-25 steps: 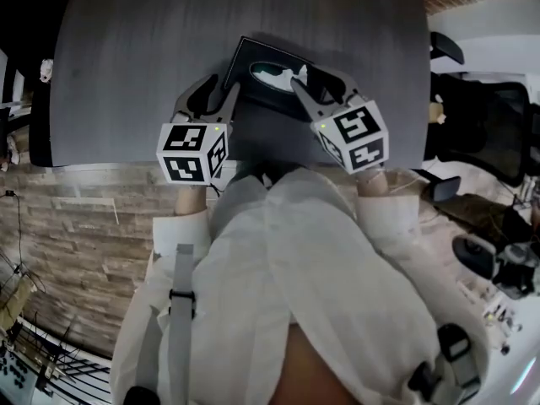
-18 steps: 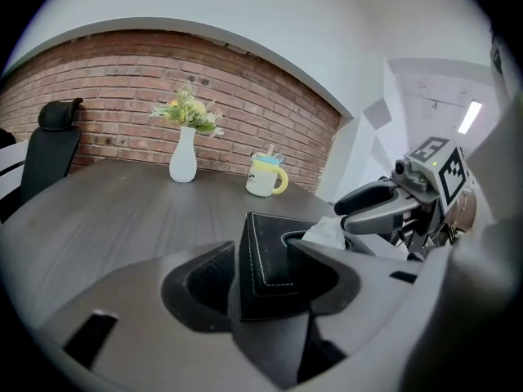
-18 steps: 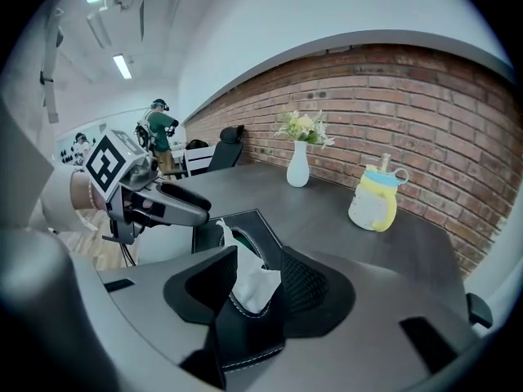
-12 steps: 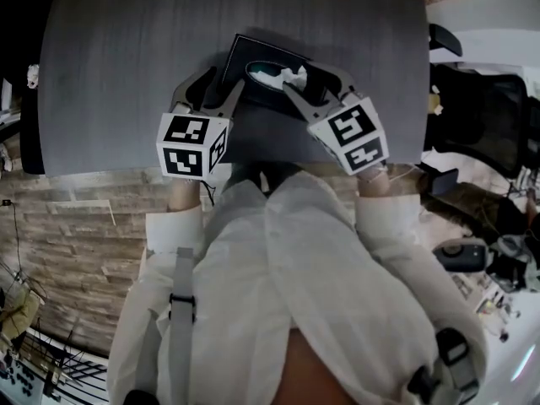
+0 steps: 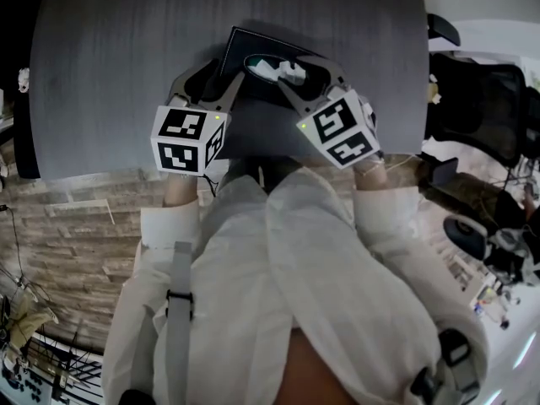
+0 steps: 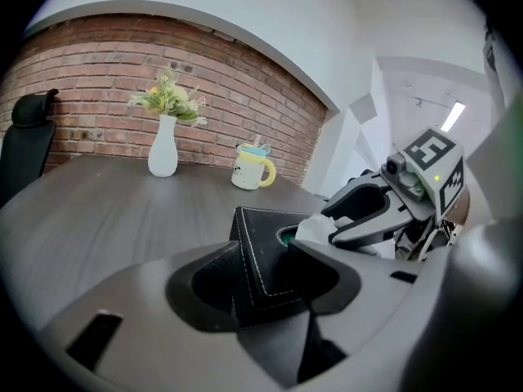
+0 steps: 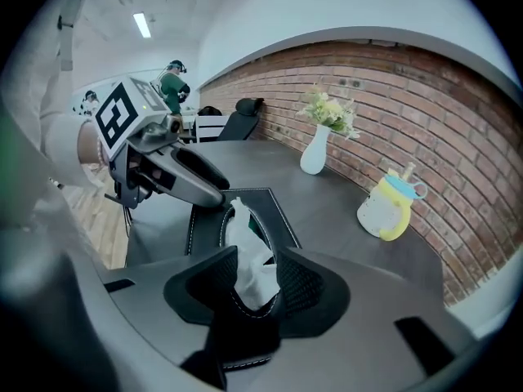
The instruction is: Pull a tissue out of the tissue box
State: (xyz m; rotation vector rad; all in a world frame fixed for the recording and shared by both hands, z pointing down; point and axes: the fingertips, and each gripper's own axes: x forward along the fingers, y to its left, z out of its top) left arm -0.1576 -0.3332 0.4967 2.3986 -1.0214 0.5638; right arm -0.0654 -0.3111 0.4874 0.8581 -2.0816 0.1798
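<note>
A black tissue box [image 5: 250, 47] with white stitching lies on the dark grey table [image 5: 110, 74], a white tissue [image 5: 284, 68] sticking up from its oval slot. My left gripper [image 5: 208, 81] is open at the box's near left corner; in the left gripper view that corner [image 6: 265, 251] sits between the jaws of the left gripper [image 6: 261, 288]. My right gripper [image 5: 306, 72] hangs over the slot. In the right gripper view the tissue [image 7: 249, 256] stands between the right gripper's [image 7: 255, 288] jaws, which are closing, with gaps still beside the pads.
A white vase with flowers [image 6: 163, 150] and a cup with a yellow handle [image 6: 252, 167] stand at the table's far side by the brick wall. The table's near edge [image 5: 93, 169] runs just behind both grippers. Black office chairs [image 5: 472, 108] stand to the right.
Both grippers have slid forward onto the box. The right one has come down over the slot, so the tissue now stands between its jaws, which look wider apart.
</note>
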